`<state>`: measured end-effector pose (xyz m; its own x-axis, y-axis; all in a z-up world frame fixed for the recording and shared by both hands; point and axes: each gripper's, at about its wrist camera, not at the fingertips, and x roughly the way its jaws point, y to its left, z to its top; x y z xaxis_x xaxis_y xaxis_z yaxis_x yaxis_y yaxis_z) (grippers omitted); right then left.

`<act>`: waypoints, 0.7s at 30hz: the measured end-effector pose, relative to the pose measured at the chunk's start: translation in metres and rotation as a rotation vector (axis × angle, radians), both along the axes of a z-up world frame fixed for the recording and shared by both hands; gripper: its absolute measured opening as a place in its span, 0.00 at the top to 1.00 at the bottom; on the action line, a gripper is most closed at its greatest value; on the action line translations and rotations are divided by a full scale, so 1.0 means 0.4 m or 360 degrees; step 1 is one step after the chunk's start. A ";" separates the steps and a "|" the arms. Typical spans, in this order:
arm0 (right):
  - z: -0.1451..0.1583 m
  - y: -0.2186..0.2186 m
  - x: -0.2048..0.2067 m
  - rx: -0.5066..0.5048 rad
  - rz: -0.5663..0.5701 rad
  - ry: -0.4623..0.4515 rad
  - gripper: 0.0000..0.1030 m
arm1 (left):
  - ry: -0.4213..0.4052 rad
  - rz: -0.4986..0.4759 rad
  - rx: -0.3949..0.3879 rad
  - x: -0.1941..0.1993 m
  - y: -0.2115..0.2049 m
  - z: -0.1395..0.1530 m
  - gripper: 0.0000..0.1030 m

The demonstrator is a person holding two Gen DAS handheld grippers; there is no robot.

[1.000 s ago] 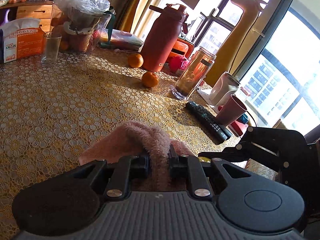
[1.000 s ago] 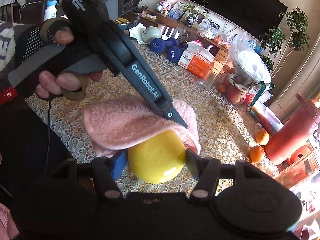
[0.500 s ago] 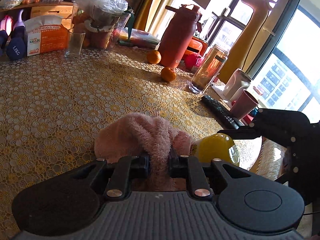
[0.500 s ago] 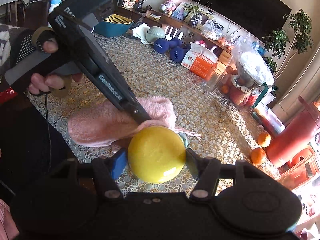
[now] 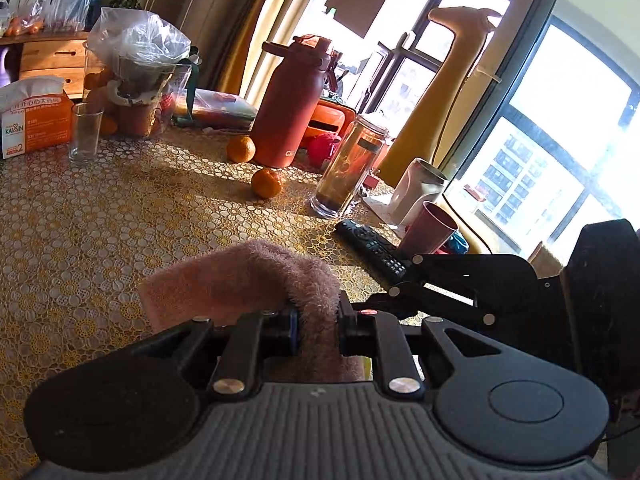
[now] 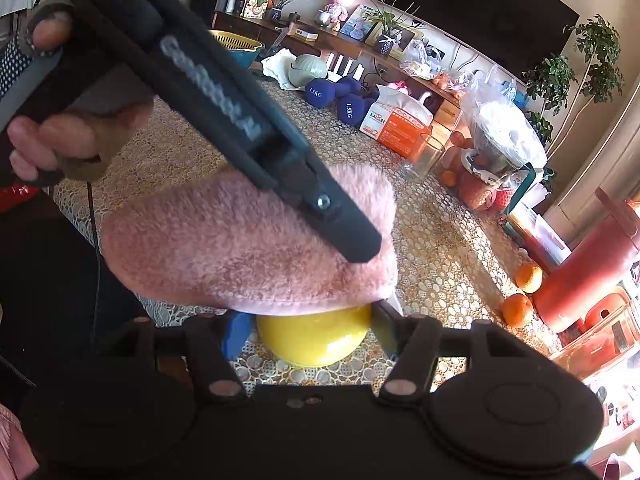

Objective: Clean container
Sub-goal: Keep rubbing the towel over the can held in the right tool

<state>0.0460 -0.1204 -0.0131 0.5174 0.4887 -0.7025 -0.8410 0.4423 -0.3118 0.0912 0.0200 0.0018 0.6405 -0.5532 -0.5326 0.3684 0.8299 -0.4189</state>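
Table (image 5: 100,232), yellow lace cover, fills both views.
Red flask (image 5: 286,108) upright at far edge, two oranges just beside.
Pink towel (image 6: 248,248) draped over top of yellow container (image 6: 316,338), touching, hiding most of it.
Left gripper (image 5: 318,330) pinching fold of pink towel, fingers pressed together on cloth.
Right gripper (image 6: 310,330) clamped around yellow container, a finger on each side, just above table near front edge.
Glass tumbler (image 5: 85,131) beside orange tissue box (image 5: 34,118), far left, well apart from container.
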 end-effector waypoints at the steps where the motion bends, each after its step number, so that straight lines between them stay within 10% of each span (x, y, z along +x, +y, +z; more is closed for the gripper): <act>1: 0.000 0.000 0.000 0.0002 -0.0002 0.0004 0.40 | 0.0006 0.0010 -0.0018 0.008 0.007 -0.005 0.84; 21: 0.002 0.009 0.027 -0.0012 0.0031 0.0010 0.40 | 0.0225 0.0200 0.0136 0.036 0.097 -0.125 0.84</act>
<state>0.0568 -0.1168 -0.0124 0.5037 0.4933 -0.7092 -0.8512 0.4237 -0.3098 0.1055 0.0587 -0.0482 0.6172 -0.4227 -0.6636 0.2023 0.9003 -0.3854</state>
